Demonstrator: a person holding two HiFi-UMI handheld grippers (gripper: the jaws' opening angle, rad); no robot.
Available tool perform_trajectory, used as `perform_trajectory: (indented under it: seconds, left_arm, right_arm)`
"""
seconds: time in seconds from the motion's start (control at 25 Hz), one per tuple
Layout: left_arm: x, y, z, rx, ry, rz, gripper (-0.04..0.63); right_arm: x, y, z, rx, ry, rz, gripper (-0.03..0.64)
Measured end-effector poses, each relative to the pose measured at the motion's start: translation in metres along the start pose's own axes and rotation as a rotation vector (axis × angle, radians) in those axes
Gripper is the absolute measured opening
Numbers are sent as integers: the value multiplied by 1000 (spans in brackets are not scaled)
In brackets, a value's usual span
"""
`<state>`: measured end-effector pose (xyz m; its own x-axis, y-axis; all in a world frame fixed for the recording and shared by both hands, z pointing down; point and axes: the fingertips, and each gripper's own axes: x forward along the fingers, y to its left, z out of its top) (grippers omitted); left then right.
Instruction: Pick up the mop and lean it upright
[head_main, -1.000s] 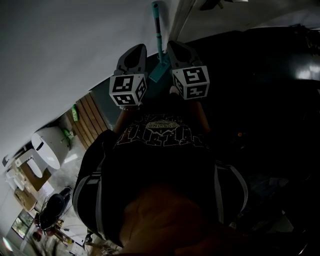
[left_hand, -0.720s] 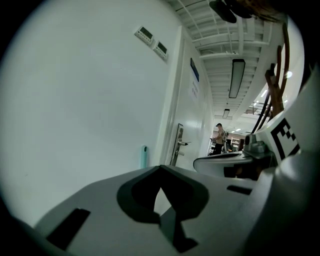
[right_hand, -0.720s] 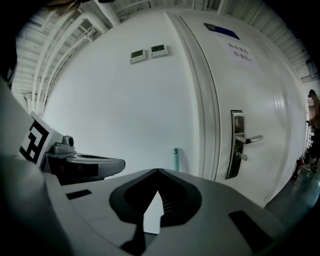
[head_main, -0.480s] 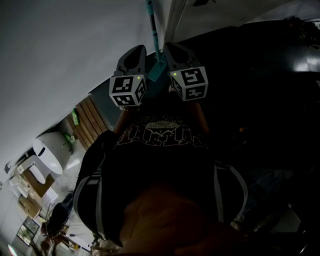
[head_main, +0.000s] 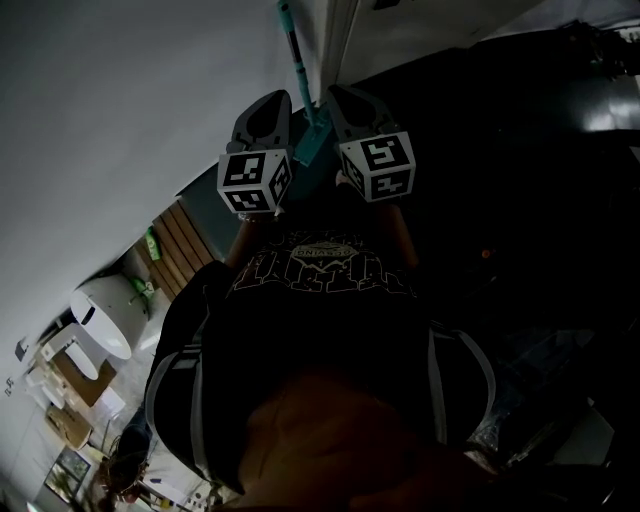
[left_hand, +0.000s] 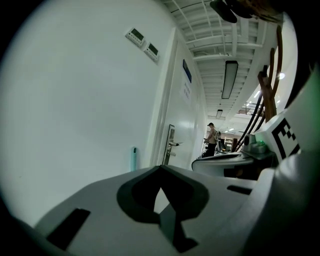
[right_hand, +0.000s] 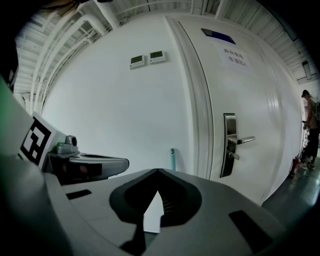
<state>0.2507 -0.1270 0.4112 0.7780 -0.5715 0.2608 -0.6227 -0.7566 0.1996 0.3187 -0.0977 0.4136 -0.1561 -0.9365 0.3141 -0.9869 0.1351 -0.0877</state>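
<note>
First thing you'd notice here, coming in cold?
The teal mop standing against the white wall, just beside the door. Right in front of it, the left tool and right tool sit side by side, both shut and empty, with black-and-white marker cubes on their backs.

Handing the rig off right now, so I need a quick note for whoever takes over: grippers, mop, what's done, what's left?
Left gripper: shut, empty.
Right gripper: shut, empty.
Mop: stands upright against the white wall, beside the door frame, ahead of both grippers; neither touches it.
Done: the mop looks leaned upright.
Left: probably nothing; check that it is stable.
</note>
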Motion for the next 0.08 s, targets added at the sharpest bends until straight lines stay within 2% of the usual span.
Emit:
perform_trajectory:
  seconds: [0.08]
  left_arm:
    - [1, -2, -1, 3, 3, -5, 46]
  right_arm:
    - [-1, 0, -2, 0, 4, -1, 18]
